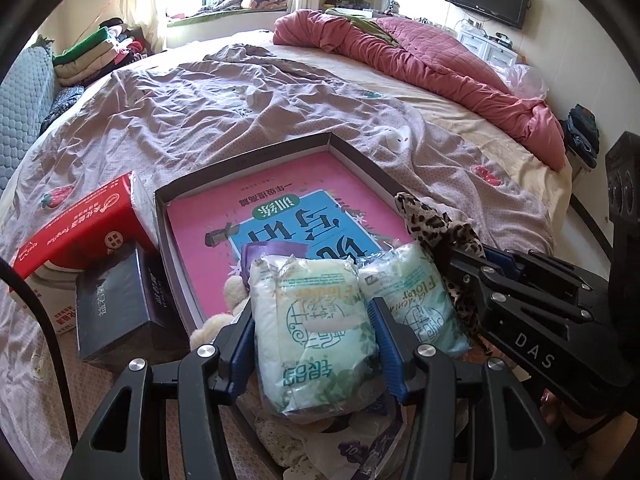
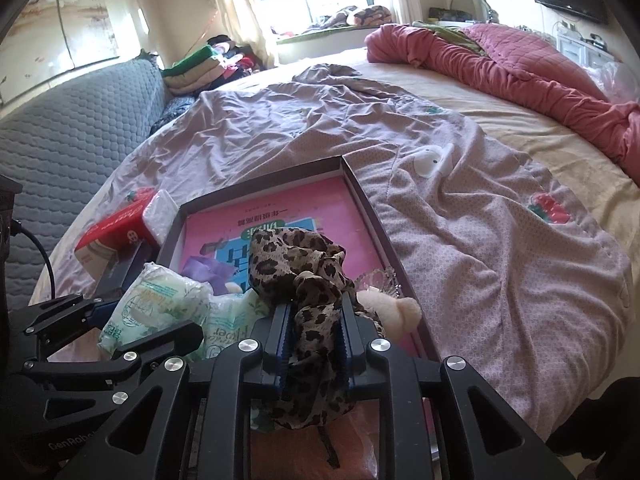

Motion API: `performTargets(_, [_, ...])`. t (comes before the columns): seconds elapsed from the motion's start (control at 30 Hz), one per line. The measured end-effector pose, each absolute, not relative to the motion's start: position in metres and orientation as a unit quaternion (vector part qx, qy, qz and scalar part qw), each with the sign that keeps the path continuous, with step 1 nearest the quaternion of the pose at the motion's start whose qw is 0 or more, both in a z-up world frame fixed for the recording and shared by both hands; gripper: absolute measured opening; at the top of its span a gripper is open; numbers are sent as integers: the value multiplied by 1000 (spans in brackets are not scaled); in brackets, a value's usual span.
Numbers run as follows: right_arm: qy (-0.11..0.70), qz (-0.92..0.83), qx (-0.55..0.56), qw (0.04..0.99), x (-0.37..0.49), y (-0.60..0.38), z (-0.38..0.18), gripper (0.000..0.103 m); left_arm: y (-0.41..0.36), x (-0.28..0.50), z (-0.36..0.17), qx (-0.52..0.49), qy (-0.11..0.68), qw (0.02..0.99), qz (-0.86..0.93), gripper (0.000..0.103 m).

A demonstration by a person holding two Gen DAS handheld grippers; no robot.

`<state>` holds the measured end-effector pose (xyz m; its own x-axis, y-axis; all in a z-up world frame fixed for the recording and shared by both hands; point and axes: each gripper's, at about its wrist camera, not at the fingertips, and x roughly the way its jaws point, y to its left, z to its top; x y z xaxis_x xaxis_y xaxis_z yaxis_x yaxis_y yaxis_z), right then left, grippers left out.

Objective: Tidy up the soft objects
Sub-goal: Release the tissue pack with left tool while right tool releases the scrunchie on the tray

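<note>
A pale green tissue pack [image 1: 320, 360] is clamped between the blue pads of my left gripper [image 1: 312, 310], low over the near end of a shallow dark box [image 1: 240, 164] that holds a pink book. A second green pack [image 1: 416, 300] lies just right of it. My right gripper [image 2: 314, 302] is shut on a leopard-print scarf [image 2: 296, 256], which bunches up above the fingers and hangs below them, over the same box [image 2: 260, 180]. A cream plush toy [image 2: 392, 308] and a purple cloth [image 1: 272, 248] lie in the box. The left gripper [image 2: 148, 320] shows at the lower left of the right wrist view.
A red tissue box [image 1: 80, 224] and a dark box [image 1: 116, 312] sit left of the tray on the wrinkled mauve bedspread [image 2: 480, 240]. A white earbud case [image 2: 430, 160] lies beyond the tray. A pink quilt [image 1: 420, 52] is heaped at the far right, and a blue sofa [image 2: 80, 120] stands at the left.
</note>
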<state>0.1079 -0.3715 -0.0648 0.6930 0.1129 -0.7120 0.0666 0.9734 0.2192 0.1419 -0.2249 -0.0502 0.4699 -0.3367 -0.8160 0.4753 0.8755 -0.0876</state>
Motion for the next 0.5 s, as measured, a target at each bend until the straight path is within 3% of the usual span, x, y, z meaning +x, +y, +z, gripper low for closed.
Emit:
performTargets(0.17, [386,8,117,915,107,-372,-63,36,-223,141,-50,74,455,856,-235,53])
performTargets(0.5, [375,4,114,920,102,-373,-56,45,-223,138,-46,75,450,857,-238,54])
